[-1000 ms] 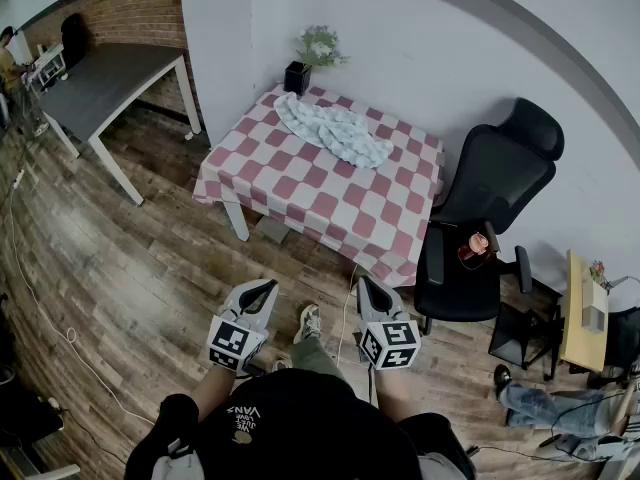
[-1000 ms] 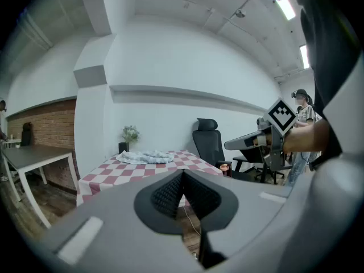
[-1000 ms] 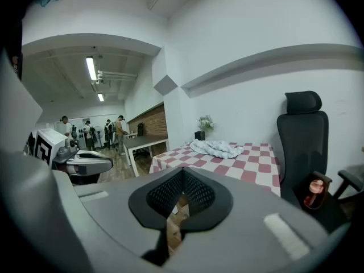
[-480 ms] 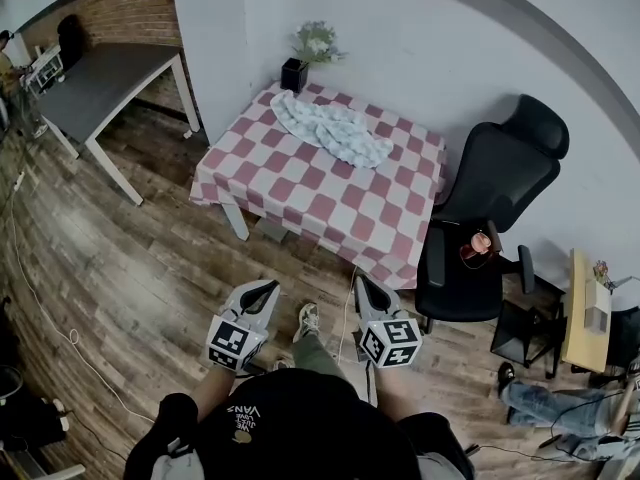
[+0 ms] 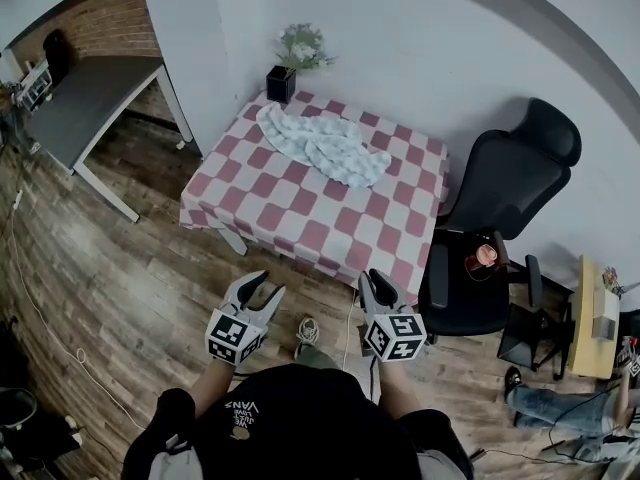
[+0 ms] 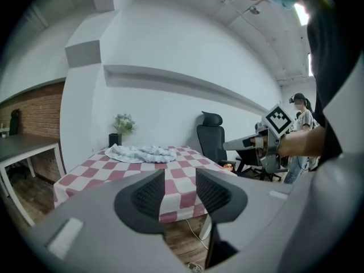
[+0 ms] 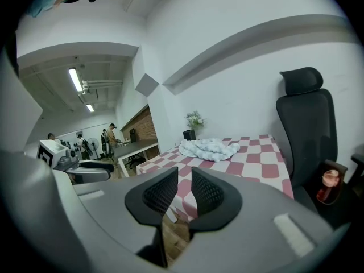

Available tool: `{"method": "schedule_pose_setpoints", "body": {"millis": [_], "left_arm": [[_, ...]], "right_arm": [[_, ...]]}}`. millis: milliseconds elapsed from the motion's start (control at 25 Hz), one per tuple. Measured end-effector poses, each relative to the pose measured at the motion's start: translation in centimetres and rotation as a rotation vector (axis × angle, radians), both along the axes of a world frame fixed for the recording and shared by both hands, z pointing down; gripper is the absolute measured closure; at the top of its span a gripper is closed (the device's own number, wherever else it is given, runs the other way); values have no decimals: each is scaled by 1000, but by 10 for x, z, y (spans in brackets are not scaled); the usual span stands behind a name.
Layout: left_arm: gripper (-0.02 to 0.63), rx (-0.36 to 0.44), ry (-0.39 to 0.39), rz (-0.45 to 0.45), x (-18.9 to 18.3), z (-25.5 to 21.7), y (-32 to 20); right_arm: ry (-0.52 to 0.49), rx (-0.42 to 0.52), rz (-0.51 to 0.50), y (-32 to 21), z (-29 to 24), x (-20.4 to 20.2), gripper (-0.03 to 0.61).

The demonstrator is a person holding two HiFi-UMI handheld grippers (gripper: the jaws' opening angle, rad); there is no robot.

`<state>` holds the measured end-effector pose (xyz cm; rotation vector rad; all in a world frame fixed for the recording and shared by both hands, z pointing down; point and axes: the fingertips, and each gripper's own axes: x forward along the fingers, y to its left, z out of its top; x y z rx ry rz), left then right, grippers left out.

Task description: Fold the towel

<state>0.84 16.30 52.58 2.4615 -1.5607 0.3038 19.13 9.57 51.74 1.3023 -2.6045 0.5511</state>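
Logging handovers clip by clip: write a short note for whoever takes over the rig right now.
Left gripper: jaws opening, nothing between them.
Right gripper: jaws opening, nothing between them.
Both are over the floor, short of the table.
The towel lies crumpled on the table's far side, near the plant pot.
Done: nothing folded yet.
Left: reach the table, spread the towel flat, then fold it.
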Motion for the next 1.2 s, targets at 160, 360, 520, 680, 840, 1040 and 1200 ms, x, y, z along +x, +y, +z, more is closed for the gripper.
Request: {"method": "schedule_pose_setpoints", "body": {"millis": [160, 360, 520, 680, 840, 1040, 1200], "left_arm": [[454, -1, -15, 4, -8, -1, -54], [448, -5, -21, -38, -20, 1, -102], [448, -24, -19, -93, -36, 10, -127], [448, -55, -15, -131, -54, 20, -144], [448, -79, -2, -161, -76, 28, -168], [448, -127, 41, -161, -99, 40, -206], [448, -151, 54, -131, -120, 45, -238]], "right_arm": [[-5, 5, 0, -51, -2, -6, 503], [3, 2, -17, -105, -3, -13, 500], [29, -3, -43, -139, 1, -23, 500], [58, -15, -76, -159, 7, -40, 491], [69, -11, -119, -184, 6, -65, 486], [115, 6, -148, -216, 4, -99, 483], [134, -34, -106, -238, 14, -114, 479]]}}
